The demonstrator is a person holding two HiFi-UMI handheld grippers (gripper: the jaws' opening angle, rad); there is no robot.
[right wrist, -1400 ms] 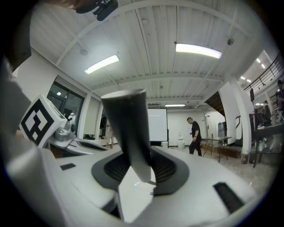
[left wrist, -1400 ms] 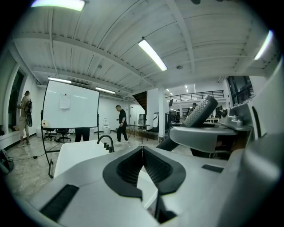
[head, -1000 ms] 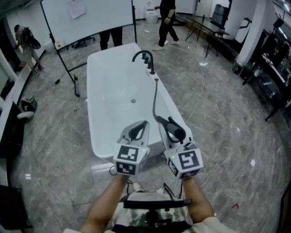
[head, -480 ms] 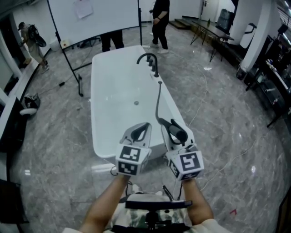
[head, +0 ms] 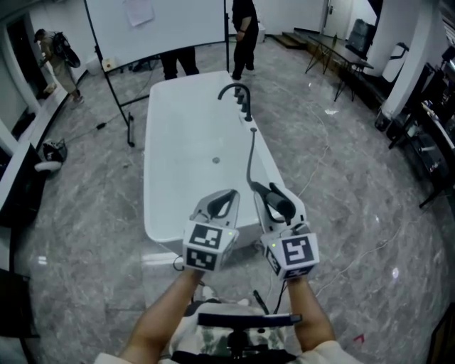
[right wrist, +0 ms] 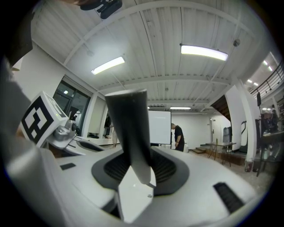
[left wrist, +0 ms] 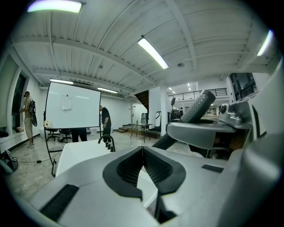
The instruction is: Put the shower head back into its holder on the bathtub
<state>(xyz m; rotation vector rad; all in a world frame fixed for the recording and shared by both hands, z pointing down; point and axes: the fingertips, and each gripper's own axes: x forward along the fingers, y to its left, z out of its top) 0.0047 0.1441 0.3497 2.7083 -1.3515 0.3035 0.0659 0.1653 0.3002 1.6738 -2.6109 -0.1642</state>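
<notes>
A long white bathtub (head: 170,170) lies ahead, with a black curved faucet (head: 235,92) on its right rim. From a fitting by the faucet a dark hose (head: 250,153) runs back to the black shower head (head: 279,204). My right gripper (head: 272,193) is shut on it, over the tub's near right corner. In the right gripper view the dark handle (right wrist: 130,128) stands upright between the jaws of my right gripper (right wrist: 137,170). My left gripper (head: 225,197) hangs beside it, shut and empty; in its own view the left gripper (left wrist: 143,150) has its tips meeting. I cannot make out the holder.
A whiteboard on a stand (head: 156,21) is behind the tub, with people (head: 243,28) near it. Tables and dark equipment (head: 426,106) line the right side. A cable (head: 334,256) trails over the grey marble floor at the right.
Both grippers keep their place and their grip. The picture has shifted a little, so the tub sits slightly lower and further right. The person at the back has walked leftwards.
</notes>
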